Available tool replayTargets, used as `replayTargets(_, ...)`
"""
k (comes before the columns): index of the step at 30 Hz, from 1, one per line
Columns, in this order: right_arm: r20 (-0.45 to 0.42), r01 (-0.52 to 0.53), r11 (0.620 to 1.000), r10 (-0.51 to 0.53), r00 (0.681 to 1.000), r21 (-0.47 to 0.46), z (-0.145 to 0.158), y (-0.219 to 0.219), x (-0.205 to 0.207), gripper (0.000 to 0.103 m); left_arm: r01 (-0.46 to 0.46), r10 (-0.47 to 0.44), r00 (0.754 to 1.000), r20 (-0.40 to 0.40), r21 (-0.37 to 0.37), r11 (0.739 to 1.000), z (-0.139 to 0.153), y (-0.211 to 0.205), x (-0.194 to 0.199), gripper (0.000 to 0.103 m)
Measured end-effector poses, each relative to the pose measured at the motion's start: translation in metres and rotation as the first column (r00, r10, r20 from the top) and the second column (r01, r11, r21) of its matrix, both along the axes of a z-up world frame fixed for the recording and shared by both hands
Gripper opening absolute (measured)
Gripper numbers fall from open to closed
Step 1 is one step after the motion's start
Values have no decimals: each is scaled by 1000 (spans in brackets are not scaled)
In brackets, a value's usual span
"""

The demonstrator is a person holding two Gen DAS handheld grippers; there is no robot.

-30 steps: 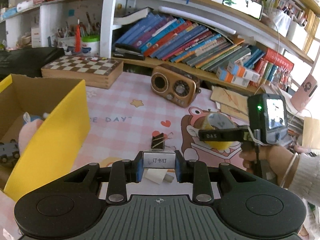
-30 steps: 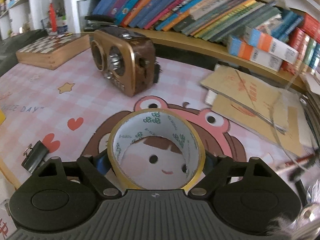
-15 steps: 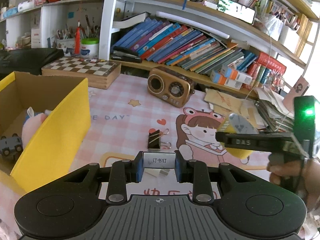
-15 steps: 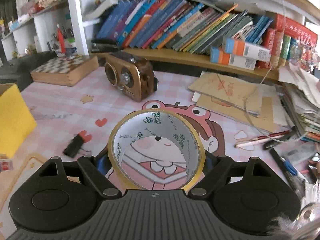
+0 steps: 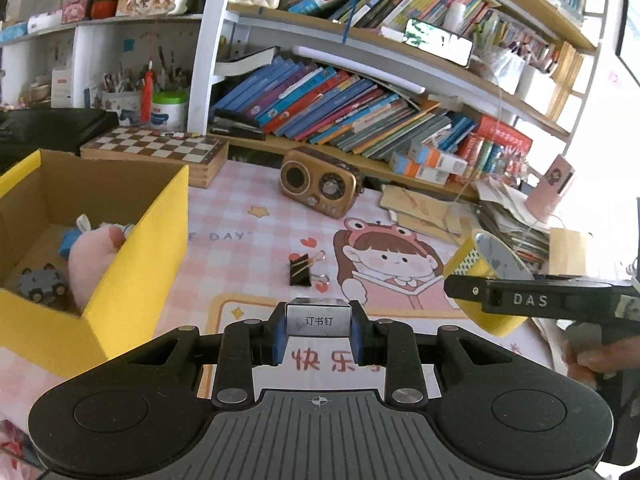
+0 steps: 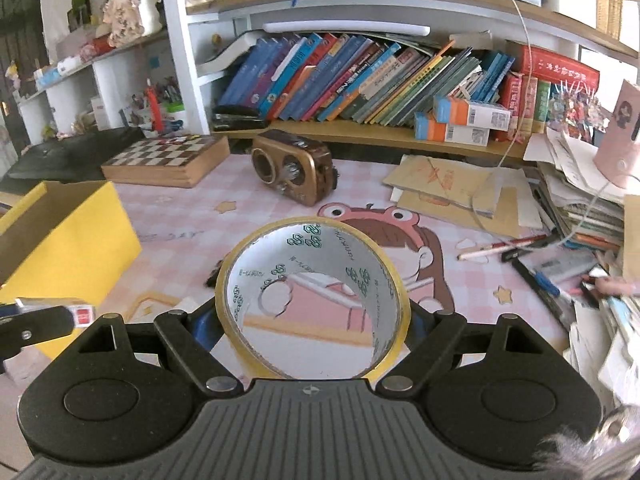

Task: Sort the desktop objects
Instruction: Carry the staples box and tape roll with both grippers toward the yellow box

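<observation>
Left wrist view: left gripper [image 5: 319,334] clamps staple box [image 5: 319,321]; right gripper [image 6: 312,320] grips tape roll [image 6: 312,300], both above surface. Yellow box [image 5: 136,256] holds toys; binder clip [image 5: 301,273] left unsorted.

A cluttered home study desk, likely a child's. A pink checked desk mat [image 5: 248,240] printed with a cartoon girl reading covers the surface. Along the far edge, white shelves [image 5: 208,40] hold slanting rows of colourful books [image 5: 320,108], plush toys and pen pots. A wooden chessboard box [image 5: 160,152] sits far left, a retro brown radio [image 5: 318,182] mid-desk, and loose paper stacks [image 6: 580,200] on the right.
</observation>
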State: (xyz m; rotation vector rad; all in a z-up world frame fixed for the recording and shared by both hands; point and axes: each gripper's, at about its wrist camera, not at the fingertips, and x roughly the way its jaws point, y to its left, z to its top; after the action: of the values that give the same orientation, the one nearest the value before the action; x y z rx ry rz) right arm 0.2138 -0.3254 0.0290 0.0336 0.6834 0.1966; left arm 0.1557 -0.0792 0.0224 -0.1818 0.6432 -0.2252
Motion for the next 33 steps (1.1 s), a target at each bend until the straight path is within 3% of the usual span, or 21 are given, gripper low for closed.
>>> replayTargets(20, -51, 75, 997, -75, 996, -4, 0, 80, -125, 83, 89, -89, 996, -10, -44, 995, -7, 77, -76, 28)
replayTargets(33, -112, 26, 1000, -24, 993, 18, -12, 144, -182, 83, 95, -96, 995, -37, -42, 995, -11, 122, -123, 28)
